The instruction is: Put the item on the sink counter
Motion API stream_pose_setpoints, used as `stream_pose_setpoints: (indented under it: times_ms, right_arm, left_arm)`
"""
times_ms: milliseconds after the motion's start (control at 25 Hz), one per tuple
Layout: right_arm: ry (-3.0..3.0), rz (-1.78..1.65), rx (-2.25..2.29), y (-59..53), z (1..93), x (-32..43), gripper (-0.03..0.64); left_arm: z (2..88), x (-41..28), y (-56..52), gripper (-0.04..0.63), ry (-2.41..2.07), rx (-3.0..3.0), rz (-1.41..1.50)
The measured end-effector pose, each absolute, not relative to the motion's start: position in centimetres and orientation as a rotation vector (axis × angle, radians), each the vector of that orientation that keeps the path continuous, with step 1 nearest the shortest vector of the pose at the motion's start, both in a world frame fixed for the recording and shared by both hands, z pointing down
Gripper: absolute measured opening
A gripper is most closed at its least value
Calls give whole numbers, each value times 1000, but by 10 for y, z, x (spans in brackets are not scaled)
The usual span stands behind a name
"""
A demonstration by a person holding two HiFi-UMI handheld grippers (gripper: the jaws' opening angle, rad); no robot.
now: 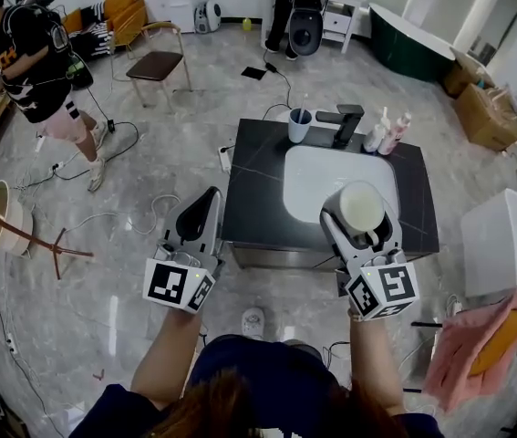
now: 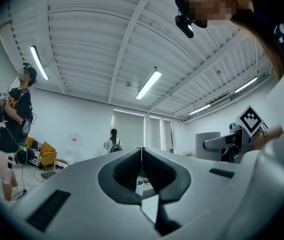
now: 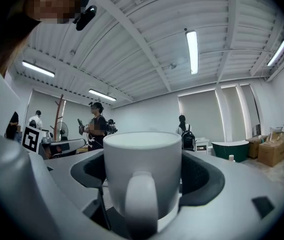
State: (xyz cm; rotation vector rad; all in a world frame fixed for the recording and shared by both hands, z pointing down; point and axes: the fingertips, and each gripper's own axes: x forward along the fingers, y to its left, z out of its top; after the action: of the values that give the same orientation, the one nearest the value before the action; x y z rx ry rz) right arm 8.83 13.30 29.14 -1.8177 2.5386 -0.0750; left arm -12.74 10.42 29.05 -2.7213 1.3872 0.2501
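White mug [image 1: 360, 206]: centre-right of frame, upright, pinched across body by right gripper [image 1: 360, 228], seen over front of white basin [image 1: 313, 176].
Left gripper [image 1: 205, 203], lower left: jaws pressed together, nothing between, just off counter's left edge.
Sink counter [image 1: 251, 185], centre: dark slab, bare at left; blue cup [image 1: 300, 124], faucet [image 1: 345, 124], bottles [image 1: 386, 135] along upper edge.
Risk: release here likely drops mug into basin; smooth wall may slip if tilted; crowded upper edge invites knocks.
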Motion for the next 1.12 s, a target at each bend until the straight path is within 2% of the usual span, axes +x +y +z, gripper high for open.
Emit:
stream_pose_setpoints:
  times_ms: [1120]
  right_arm:
    - [2625,-159,-1731,2,317,66,442]
  left_arm:
    - [322,-141,-10,23,1469,-2738,186]
